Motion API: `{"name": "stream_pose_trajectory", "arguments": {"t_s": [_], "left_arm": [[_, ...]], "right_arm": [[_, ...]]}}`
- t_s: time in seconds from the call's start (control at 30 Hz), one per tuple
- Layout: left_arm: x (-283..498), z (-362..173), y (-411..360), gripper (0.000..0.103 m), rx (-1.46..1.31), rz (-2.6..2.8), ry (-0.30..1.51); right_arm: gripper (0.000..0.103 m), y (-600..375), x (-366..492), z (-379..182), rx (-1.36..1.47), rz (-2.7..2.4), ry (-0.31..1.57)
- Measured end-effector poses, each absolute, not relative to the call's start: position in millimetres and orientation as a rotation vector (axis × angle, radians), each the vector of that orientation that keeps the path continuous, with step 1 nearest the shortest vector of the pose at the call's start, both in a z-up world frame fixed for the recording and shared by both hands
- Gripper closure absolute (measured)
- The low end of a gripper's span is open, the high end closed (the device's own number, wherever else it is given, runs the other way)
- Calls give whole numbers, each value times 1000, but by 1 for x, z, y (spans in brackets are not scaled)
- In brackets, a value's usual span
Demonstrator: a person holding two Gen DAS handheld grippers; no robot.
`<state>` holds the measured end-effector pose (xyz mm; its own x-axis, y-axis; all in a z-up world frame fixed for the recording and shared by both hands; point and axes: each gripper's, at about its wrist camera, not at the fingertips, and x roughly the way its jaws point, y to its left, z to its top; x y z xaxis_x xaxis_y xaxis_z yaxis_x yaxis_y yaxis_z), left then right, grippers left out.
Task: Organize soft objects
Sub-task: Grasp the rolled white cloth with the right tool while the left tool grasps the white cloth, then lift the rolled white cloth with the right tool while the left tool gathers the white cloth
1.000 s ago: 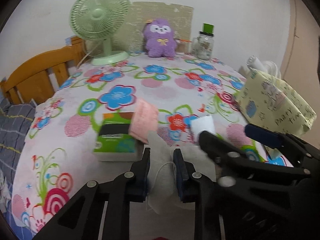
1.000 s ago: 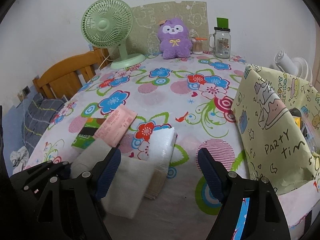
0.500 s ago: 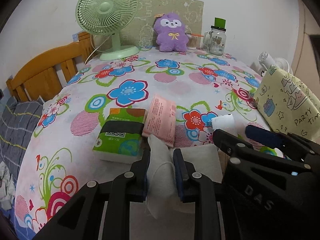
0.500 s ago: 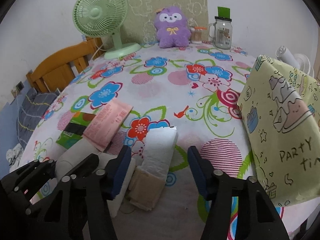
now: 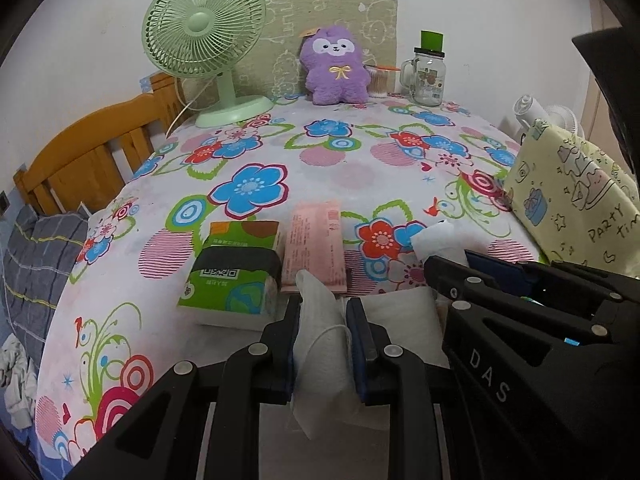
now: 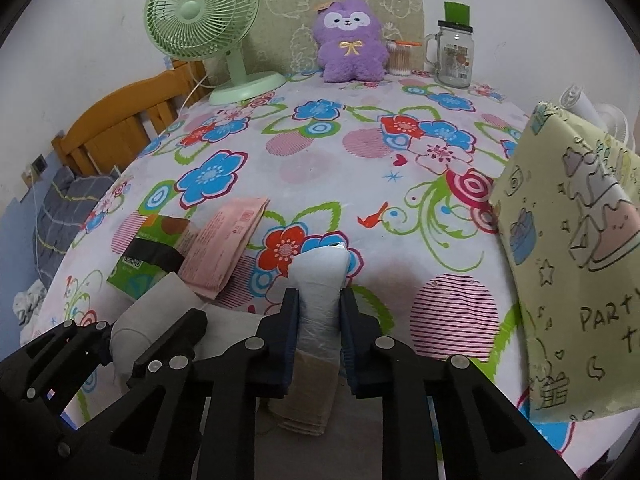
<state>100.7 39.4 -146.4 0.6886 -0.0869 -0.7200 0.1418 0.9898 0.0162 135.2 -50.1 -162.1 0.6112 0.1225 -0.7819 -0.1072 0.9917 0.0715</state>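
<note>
The left gripper [image 5: 320,312] was clamped on a white cloth [image 5: 320,344], which stood between the pads with a peak rising past the fingertips toward 12 o'clock and its lower edge hanging toward 6. The right gripper [image 6: 319,304] was clamped on a plastic-wrapped white pack [image 6: 320,280]; the pack's long axis ran along the fingers, its free end pointing to 12 o'clock, and it lay over a stack of beige cloths [image 6: 308,396] showing below the pads at 6 o'clock.

In the left view the right gripper [image 5: 452,264] sat at 3 o'clock of the left one, near it. Just beyond the left fingertips, at 11 o'clock, lay a green tissue pack [image 5: 232,268], and at 12 o'clock a pink packet [image 5: 314,244], long axis running away from the camera, touching the green pack's side. All rested on a flowered tablecloth [image 5: 320,160].

At 3 o'clock stood a yellow paper bag [image 6: 572,248] printed "PARTY"; its inside could not be seen. At the far edge, around 12 o'clock, stood a green fan [image 5: 208,40], a purple plush [image 5: 336,68] upright, a tub of cotton swabs [image 6: 400,58] and a glass mug-jar [image 5: 428,76] whose contents could not be told.
</note>
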Motion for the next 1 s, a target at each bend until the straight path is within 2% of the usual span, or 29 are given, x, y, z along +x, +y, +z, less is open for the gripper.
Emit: {"name": "stream_pose_trajectory", "arguments": {"t_s": [1.0], "left_arm": [[80, -93, 14, 86, 53, -166, 691]], "right_arm": [[81, -76, 97, -97, 2, 90, 732]]}}
